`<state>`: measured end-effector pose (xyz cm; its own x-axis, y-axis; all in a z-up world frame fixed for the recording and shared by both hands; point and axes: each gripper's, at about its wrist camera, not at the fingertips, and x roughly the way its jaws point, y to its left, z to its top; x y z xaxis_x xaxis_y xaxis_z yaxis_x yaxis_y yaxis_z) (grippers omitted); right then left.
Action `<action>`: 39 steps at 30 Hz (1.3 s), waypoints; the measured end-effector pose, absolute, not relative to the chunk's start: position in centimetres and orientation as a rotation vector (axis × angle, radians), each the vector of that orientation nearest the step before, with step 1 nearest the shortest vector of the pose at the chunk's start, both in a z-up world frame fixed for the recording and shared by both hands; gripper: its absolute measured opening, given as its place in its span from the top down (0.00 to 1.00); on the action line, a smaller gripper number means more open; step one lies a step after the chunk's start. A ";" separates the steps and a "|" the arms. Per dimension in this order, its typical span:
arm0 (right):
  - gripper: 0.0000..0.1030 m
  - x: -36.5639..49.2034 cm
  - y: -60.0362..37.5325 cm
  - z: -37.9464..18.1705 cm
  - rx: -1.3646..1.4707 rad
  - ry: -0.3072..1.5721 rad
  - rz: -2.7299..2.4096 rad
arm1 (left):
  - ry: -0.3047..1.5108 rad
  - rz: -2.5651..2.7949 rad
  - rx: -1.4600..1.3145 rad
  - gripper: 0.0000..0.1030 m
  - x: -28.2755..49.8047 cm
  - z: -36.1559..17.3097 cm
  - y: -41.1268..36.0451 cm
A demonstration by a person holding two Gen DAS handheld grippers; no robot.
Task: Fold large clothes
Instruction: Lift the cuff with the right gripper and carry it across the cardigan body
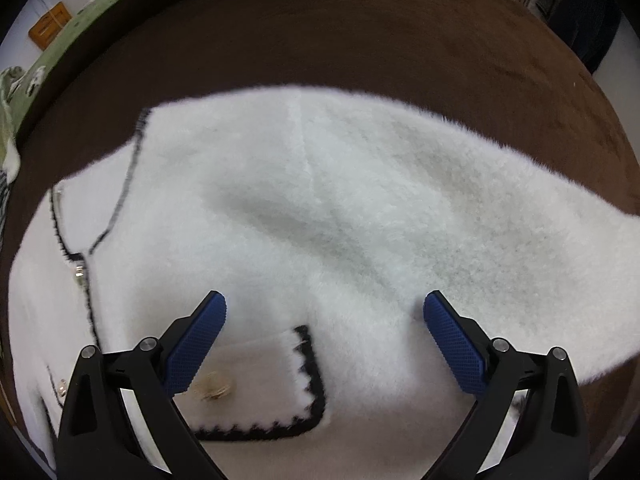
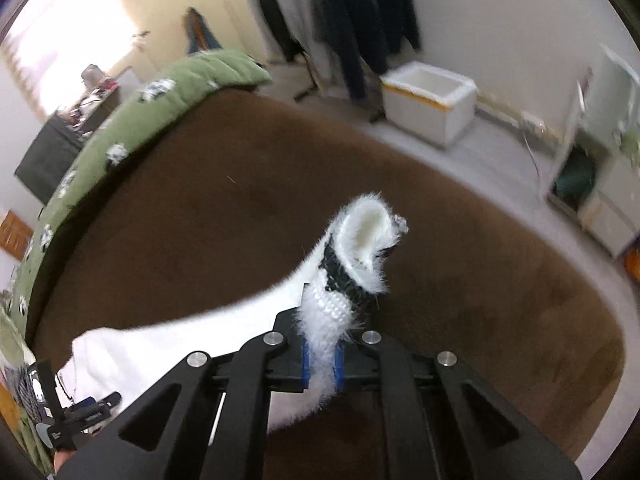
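A fluffy white cardigan (image 1: 320,208) with black zigzag trim lies spread on a brown blanket (image 1: 360,40). Its pocket (image 1: 256,384) with a gold button sits just under my left gripper (image 1: 324,308), which hovers open above the body of the garment with nothing between its blue pads. In the right wrist view my right gripper (image 2: 322,360) is shut on the sleeve's cuff (image 2: 352,264), white with a black band. The cuff stands up past the fingers, lifted off the blanket, and the sleeve (image 2: 180,344) trails down to the left.
A green patterned quilt (image 2: 120,136) runs along the bed's far edge. Beyond the bed stand a white foam box (image 2: 428,104), hanging dark clothes (image 2: 352,20) and a white cabinet (image 2: 600,184). The other gripper's body (image 2: 80,416) shows at the lower left.
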<state>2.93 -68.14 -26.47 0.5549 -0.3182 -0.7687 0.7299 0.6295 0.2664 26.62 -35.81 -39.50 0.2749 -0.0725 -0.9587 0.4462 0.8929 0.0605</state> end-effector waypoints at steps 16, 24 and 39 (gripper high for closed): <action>0.92 14.9 -54.3 -5.0 0.302 0.468 -0.294 | 1.172 -0.186 0.300 0.06 23.8 -29.8 -22.6; 0.92 20.1 -39.0 -2.6 0.094 0.513 -0.022 | 1.172 -0.061 0.271 0.06 20.9 -27.8 -13.2; 0.92 24.7 -9.3 -28.7 -0.158 0.917 0.258 | 1.220 0.114 0.206 0.06 17.8 -31.0 1.7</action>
<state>24.71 -9.30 -28.71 0.5807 0.1533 -0.7996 -0.2870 0.9576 -0.0249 17.85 1.75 -30.96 0.3411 0.1973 -0.9191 0.0238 0.9756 0.2182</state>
